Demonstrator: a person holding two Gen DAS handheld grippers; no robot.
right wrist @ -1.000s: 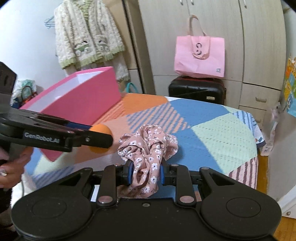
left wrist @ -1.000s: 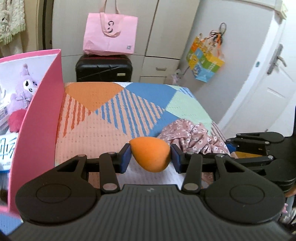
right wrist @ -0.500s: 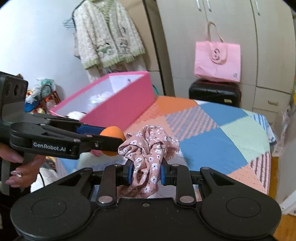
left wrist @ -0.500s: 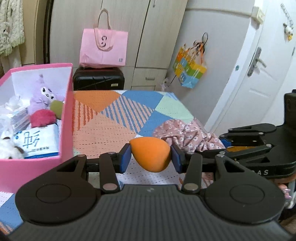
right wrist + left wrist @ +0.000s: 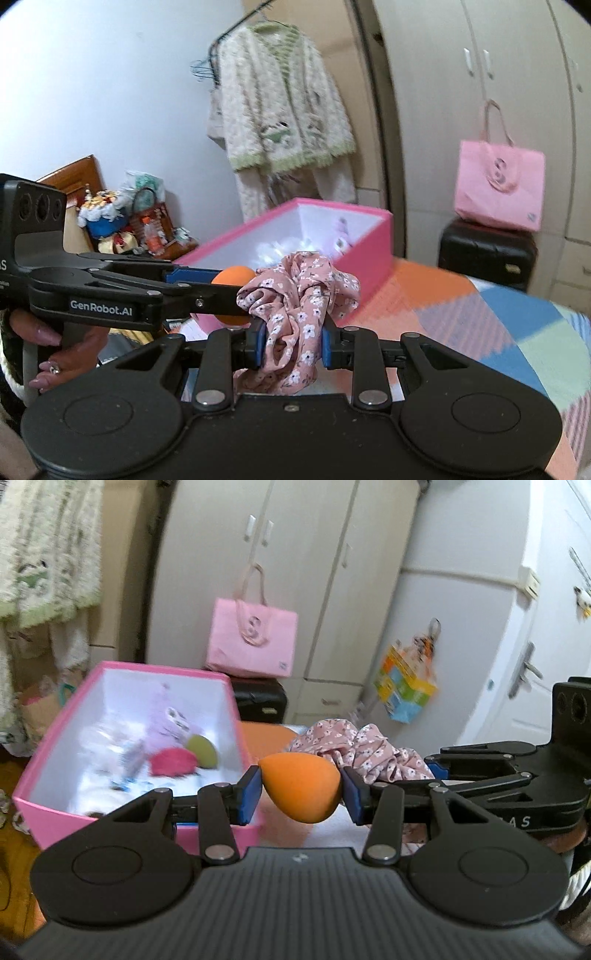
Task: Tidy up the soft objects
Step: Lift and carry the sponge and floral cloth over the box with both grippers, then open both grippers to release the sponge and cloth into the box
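My left gripper (image 5: 301, 794) is shut on an orange egg-shaped sponge (image 5: 301, 792), held in the air beside the near right corner of the pink box (image 5: 122, 823). The sponge also shows in the right wrist view (image 5: 232, 278). My right gripper (image 5: 291, 347) is shut on a pink floral scrunchie (image 5: 299, 291), lifted close to the right of the sponge. The scrunchie also shows in the left wrist view (image 5: 365, 749). The pink box (image 5: 365, 243) holds a purple plush (image 5: 166, 712), a red puff (image 5: 173, 762), a green sponge (image 5: 201, 751) and white items.
The box stands on a patchwork bedspread (image 5: 498, 325). Behind it are a black suitcase (image 5: 487, 254) with a pink tote bag (image 5: 498, 192) on top, wardrobe doors, and a hanging cardigan (image 5: 284, 110). A door (image 5: 532, 672) is at the right.
Both grippers have risen and swung left toward the pink box with their objects. The box's inside now shows more fully in both views.
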